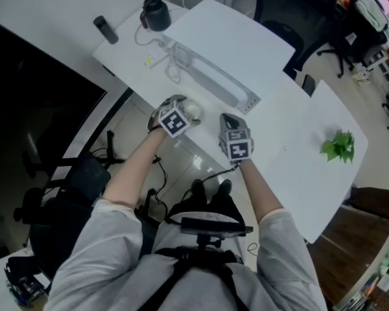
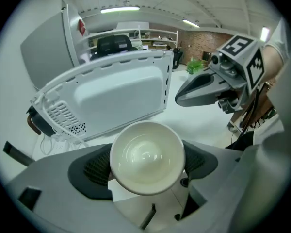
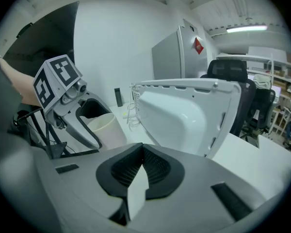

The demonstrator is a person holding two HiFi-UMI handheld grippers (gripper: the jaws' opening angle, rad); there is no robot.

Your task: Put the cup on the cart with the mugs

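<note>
A white cup [image 2: 147, 157] sits mouth-up between the dark pads of my left gripper [image 1: 185, 109], which is shut on its sides. In the head view the cup [image 1: 193, 111] is held in the air just off the near edge of the white table [image 1: 292, 128]. My right gripper [image 3: 141, 165] is shut with nothing between its pads and hangs just to the right of the left one, at about the same height. From the right gripper view I see the held cup [image 3: 105, 128] at the left. No cart or mugs are in any view.
A white flat appliance [image 1: 223, 50] with vent holes lies on the table just beyond both grippers. A black jug [image 1: 157, 13], a dark cylinder [image 1: 106, 30] and cables sit at the far left. A green plant [image 1: 339, 146] is at the right. Office chairs [image 1: 282, 18] stand behind.
</note>
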